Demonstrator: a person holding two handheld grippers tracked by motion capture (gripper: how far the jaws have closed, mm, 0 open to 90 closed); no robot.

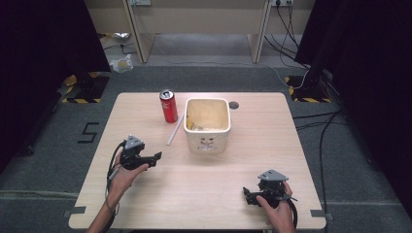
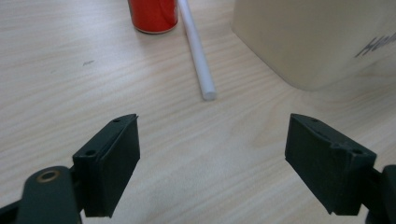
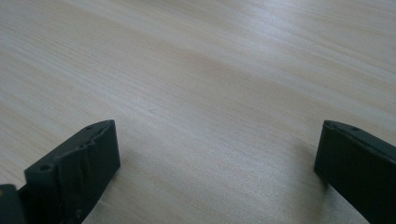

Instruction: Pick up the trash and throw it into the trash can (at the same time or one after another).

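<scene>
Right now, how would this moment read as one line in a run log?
left gripper open, facing white plastic straw | right gripper open over bare table | red soda can upright beside cream square bin

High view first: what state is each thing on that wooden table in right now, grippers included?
Red soda can: upright, top looks opened.
White plastic straw: lying flat between can and tub.
Cream square tub: upright, no lid, something yellowish inside.
Left gripper: open, holding nothing, pointing at the straw.
Right gripper: open, holding nothing, over bare wood.
</scene>
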